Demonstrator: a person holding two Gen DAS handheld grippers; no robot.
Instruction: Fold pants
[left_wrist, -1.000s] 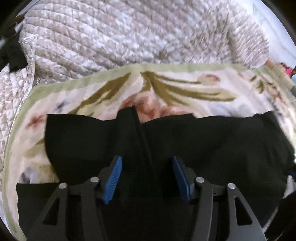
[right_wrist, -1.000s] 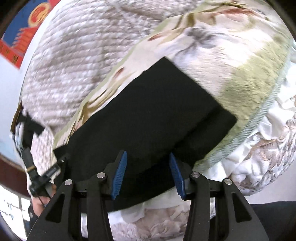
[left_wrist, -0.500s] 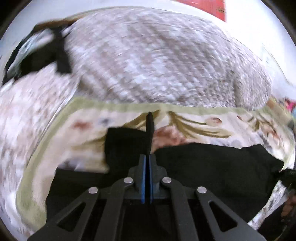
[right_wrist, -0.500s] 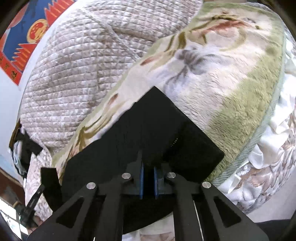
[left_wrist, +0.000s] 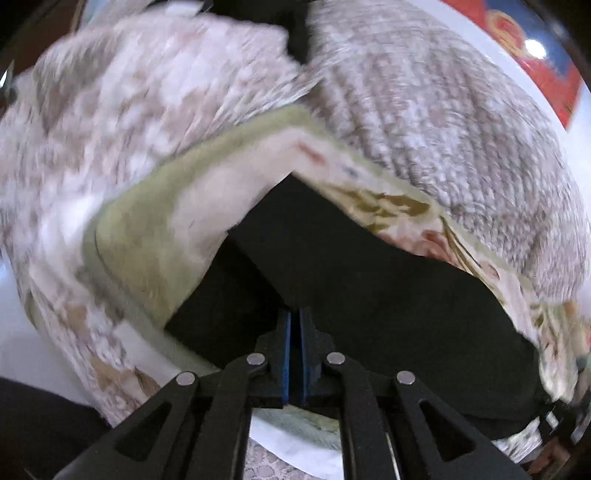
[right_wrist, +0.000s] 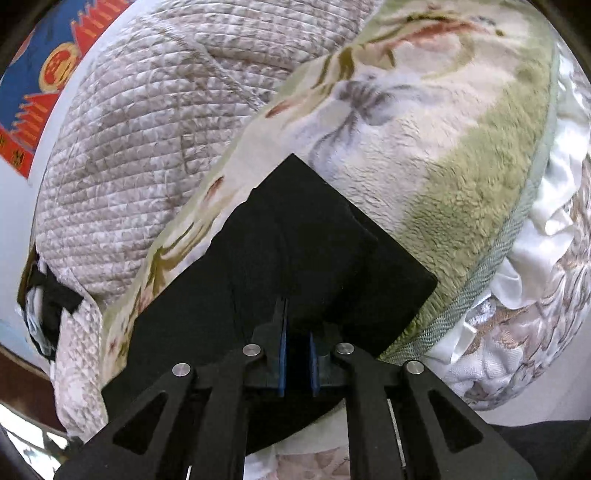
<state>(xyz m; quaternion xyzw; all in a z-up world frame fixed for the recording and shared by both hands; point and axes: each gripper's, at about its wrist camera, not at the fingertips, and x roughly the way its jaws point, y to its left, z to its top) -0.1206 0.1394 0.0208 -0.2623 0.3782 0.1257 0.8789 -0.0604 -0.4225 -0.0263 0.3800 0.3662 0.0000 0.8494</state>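
The black pants (left_wrist: 388, 288) lie on a floral fleece blanket (left_wrist: 155, 229) on the bed. In the left wrist view my left gripper (left_wrist: 294, 314) is shut on the near edge of the pants, blue pads pressed together on the cloth, which is lifted toward the camera. In the right wrist view the pants (right_wrist: 295, 236) show as a black folded slab with one corner pointing away. My right gripper (right_wrist: 296, 325) is shut on a fold of that cloth, black fabric filling the narrow gap between its blue pads.
A quilted beige bedspread (left_wrist: 443, 96) lies behind the blanket (right_wrist: 461, 140). White lace bedding (right_wrist: 535, 295) hangs at the bed's right edge. A red and blue poster (right_wrist: 44, 74) is on the wall. A dark strap (right_wrist: 48, 299) lies far left.
Both grippers went from open to shut on the pants' edge. The left one has since swung left and lifted the cloth; the view is blurred by motion.
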